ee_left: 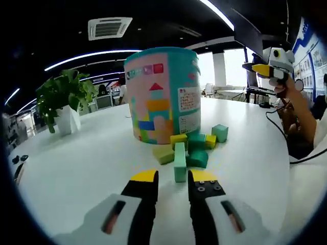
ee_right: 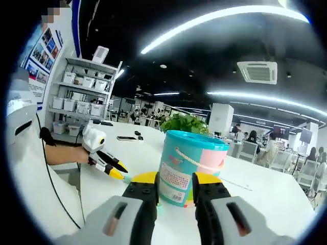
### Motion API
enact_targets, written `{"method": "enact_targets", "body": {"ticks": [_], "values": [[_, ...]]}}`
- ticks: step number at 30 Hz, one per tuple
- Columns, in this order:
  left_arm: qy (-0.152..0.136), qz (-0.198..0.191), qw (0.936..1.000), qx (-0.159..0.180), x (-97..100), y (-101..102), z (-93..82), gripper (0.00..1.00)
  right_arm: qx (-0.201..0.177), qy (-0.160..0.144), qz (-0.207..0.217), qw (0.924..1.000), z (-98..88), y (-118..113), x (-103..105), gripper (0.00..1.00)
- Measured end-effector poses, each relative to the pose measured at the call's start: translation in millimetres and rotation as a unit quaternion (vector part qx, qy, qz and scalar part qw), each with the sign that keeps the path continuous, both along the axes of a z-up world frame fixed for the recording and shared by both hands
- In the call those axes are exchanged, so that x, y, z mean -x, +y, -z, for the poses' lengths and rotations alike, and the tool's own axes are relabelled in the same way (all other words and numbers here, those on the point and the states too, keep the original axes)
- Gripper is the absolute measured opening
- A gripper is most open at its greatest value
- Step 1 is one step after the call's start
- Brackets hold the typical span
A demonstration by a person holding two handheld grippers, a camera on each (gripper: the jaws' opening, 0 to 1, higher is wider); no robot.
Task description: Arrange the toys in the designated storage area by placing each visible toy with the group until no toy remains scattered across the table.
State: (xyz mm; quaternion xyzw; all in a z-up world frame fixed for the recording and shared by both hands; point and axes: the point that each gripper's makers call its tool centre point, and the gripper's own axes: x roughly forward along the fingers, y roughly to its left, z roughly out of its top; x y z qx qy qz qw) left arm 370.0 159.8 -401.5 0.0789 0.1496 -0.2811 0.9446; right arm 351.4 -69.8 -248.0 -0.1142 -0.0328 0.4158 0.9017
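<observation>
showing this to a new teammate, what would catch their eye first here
The tall turquoise toy tub with block pictures on its side stands mid-table, with a cluster of green, teal and yellow blocks at its foot. The left tongs hang open just short of the long mint block. In the right gripper view, the right tongs frame the tub, with a potted plant behind it.

This is a big open office or lab: long ceiling light strips (ee_right: pixel 214 20), ceiling AC unit (ee_right: pixel 259 71), white shelves w/ storage boxes (ee_right: pixel 82 94), desks & chairs (ee_right: pixel 278 158) further back, potted plant (ee_left: pixel 64 99) on white surface (ee_left: pixel 76 158).
</observation>
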Motion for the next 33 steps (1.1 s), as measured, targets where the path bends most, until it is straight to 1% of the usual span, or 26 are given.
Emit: {"method": "enact_targets", "body": {"ticks": [4,6,7,8,9,13,14,15,16,17,18,20,21,23,24,25,26,28,30,33], "values": [[0.0,0.003,0.9999,-0.011,-0.8,-5.9,3.7,0.24,0.003,0.008,0.006,0.9999,8.7,-1.7,-1.2,0.25],[0.008,0.008,0.9999,-0.006,0.6,-9.2,5.4,0.23,-0.001,0.011,0.007,0.9999,9.8,-3.0,-1.6,0.25],[0.008,0.007,0.9999,-0.004,0.8,-9.9,5.7,0.22,-0.002,0.011,0.008,0.9999,9.8,-3.3,-1.7,0.24],[0.008,0.006,0.9999,-0.003,1.2,-10.9,6.7,0.18,-0.004,0.011,0.009,0.9999,9.7,-3.4,-1.6,0.24],[0.009,0.01,0.9999,-0.002,2.1,-12.1,7.5,0.11,-0.006,0.011,0.009,0.9999,9.4,-3.4,-1.6,0.24],[0.01,0.009,0.9999,-0.006,0.6,-14.6,10.2,0.11,-0.002,0.011,0.008,0.9999,10.7,-1.5,-1.0,0.24],[0.006,0.013,0.9998,-0.014,0.4,-16.0,11.3,0.13,-0.001,0.01,0.008,0.9999,11.2,-1.2,-0.7,0.24],[0.005,0.012,0.9995,-0.027,-0.9,-15.0,13.7,0.17,0.0,0.01,0.008,0.9999,11.3,-1.3,-0.6,0.24],[0.007,0.007,0.9993,-0.037,-2.3,-14.0,16.4,0.18,0.0,0.009,0.009,0.9999,11.2,-1.4,-0.8,0.24],[0.003,0.008,0.9996,-0.026,-3.8,-16.1,14.1,0.16,-0.001,0.009,0.01,0.9999,11.3,-1.6,-1.0,0.24],[0.009,0.009,0.9995,-0.028,-4.6,-17.3,15.4,0.13,-0.002,0.009,0.01,0.9999,11.6,-1.6,-1.2,0.24],[0.01,0.012,0.9995,-0.029,-3.8,-15.9,14.8,0.11,-0.002,0.011,0.01,0.9999,14.3,-1.0,-2.3,0.24],[0.011,0.007,0.9996,-0.026,-5.6,-16.3,14.5,0.11,-0.002,0.012,0.01,0.9999,16.0,-0.5,-2.9,0.24],[0.012,0.01,0.9996,-0.022,-4.3,-17.4,11.7,0.11,0.002,0.017,0.008,0.9998,19.9,0.6,-3.0,0.24],[-0.002,0.014,0.9996,-0.024,-4.4,-18.1,6.7,0.11,0.003,0.017,0.007,0.9998,20.8,1.0,-2.6,0.23],[-0.019,0.018,0.9989,-0.038,-4.9,-17.2,1.5,0.1,0.002,0.017,0.007,0.9998,21.0,1.0,-2.5,0.23],[-0.023,0.01,0.9986,-0.047,-4.2,-14.8,-1.2,0.1,0.001,0.018,0.006,0.9998,21.1,1.0,-2.6,0.23],[-0.026,0.016,0.9983,-0.05,-0.7,-17.3,-7.7,0.1,0.0,0.017,0.007,0.9998,21.0,0.5,-3.6,0.23],[-0.029,0.022,0.9983,-0.044,1.5,-20.1,-13.5,0.1,0.0,0.017,0.008,0.9998,21.0,0.2,-4.0,0.23],[-0.037,0.016,0.999,-0.022,2.4,-20.7,-27.8,0.1,0.0,0.018,0.007,0.9998,22.2,0.0,-3.9,0.23]]}}
